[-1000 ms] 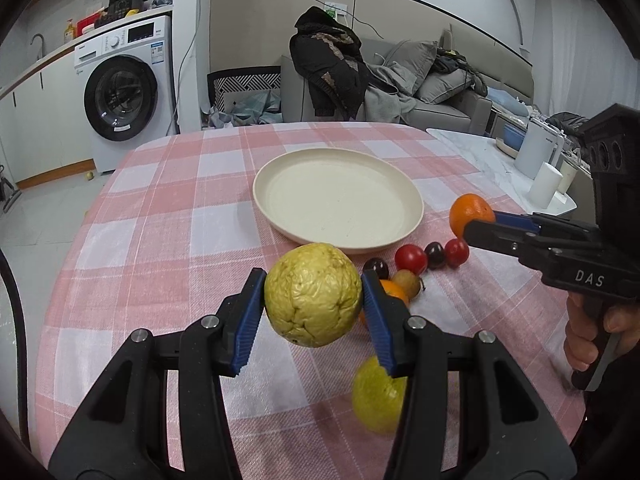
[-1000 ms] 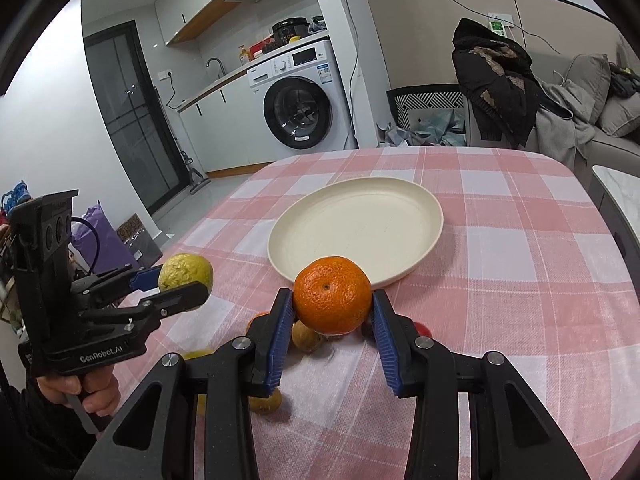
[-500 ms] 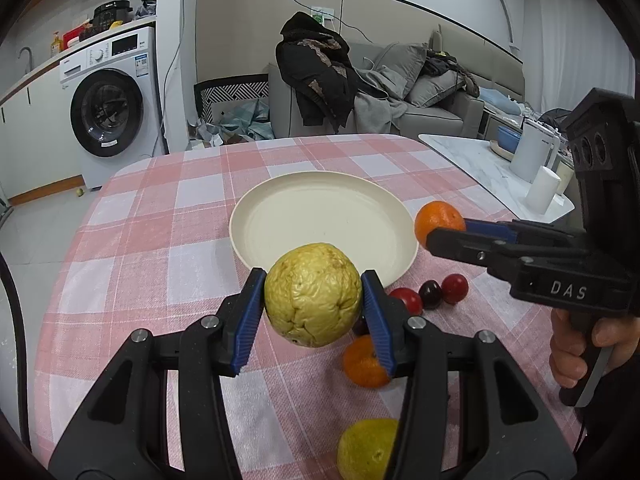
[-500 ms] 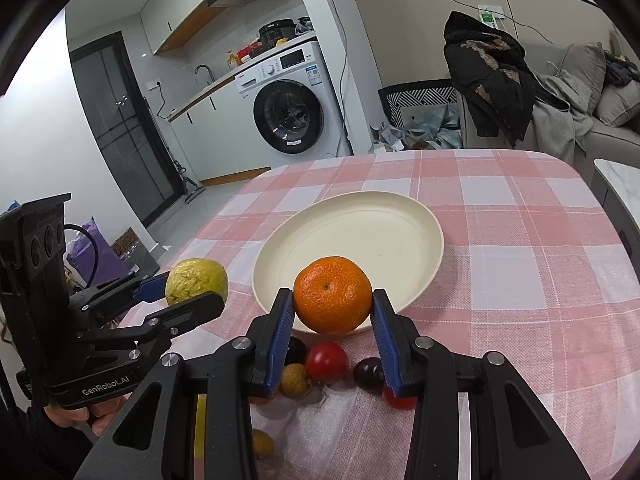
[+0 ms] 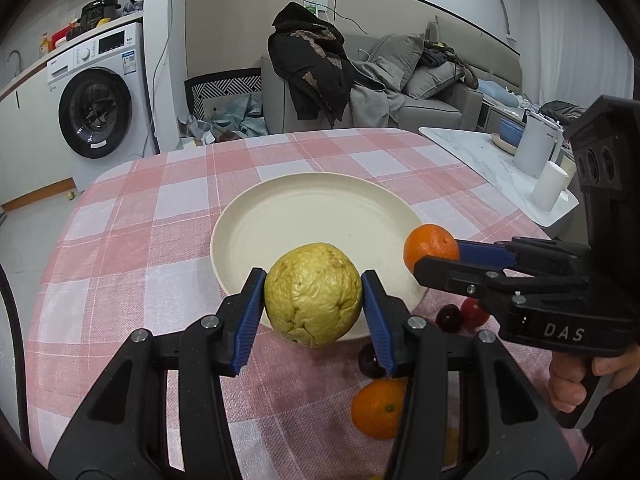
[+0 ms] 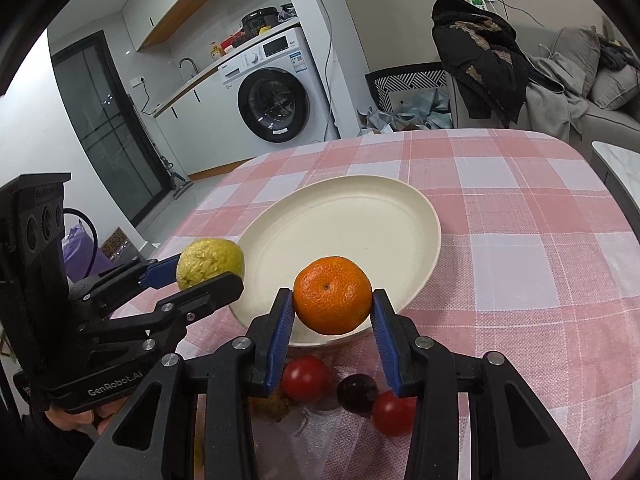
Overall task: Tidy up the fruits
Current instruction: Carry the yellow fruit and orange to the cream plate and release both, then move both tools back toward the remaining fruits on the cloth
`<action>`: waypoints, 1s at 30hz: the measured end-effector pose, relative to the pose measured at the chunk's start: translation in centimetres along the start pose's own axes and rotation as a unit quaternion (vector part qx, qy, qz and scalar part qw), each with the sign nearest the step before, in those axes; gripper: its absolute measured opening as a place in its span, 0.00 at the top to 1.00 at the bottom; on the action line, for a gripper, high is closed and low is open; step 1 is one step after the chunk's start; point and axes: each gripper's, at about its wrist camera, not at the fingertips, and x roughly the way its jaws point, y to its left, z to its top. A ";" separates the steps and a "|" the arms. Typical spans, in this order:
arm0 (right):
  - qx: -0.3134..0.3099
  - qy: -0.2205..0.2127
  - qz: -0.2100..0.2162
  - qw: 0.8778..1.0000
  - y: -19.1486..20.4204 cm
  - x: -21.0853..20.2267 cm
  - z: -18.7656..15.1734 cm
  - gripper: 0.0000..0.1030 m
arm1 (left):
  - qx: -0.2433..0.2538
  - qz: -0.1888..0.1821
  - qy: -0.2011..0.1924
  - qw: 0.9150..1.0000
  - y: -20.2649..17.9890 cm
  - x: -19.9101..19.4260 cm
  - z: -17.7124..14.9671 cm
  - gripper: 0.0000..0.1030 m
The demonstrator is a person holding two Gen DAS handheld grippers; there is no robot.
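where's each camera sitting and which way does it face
Left wrist: on the left hand-held gripper, looking forward over its wrinkled yellow fruit to the plate; the right hand-held gripper and hand show.
Right wrist: on the right hand-held gripper, over its orange toward the plate.
Both share plate, checked tablecloth and washing machine.

Wrinkled yellow fruit (image 5: 313, 294); matt plate (image 5: 256, 216); woven tablecloth (image 5: 120, 264).

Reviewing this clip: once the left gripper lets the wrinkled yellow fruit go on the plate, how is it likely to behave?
The wrinkled yellow fruit is nearly round, so it will probably roll on the plate until the raised rim stops it. Its creased skin suggests some give, and the left gripper pads hold it without visible slipping. It looks firm enough for a gentle drop.
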 end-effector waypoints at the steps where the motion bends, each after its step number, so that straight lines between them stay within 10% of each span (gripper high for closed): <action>1: 0.003 0.002 -0.002 1.000 -0.1 0.1 0.0 0.61 | 0.000 0.000 0.000 1.000 0.1 0.2 0.1 0.56; 20: 0.011 0.013 -0.014 1.000 -0.8 1.1 0.3 0.59 | 0.012 0.007 -0.002 1.000 -0.6 1.9 0.3 0.56; 30: -0.028 -0.021 -0.044 0.998 0.2 -2.0 -0.1 0.09 | 0.005 0.006 -0.028 1.000 0.2 -2.7 -0.4 0.20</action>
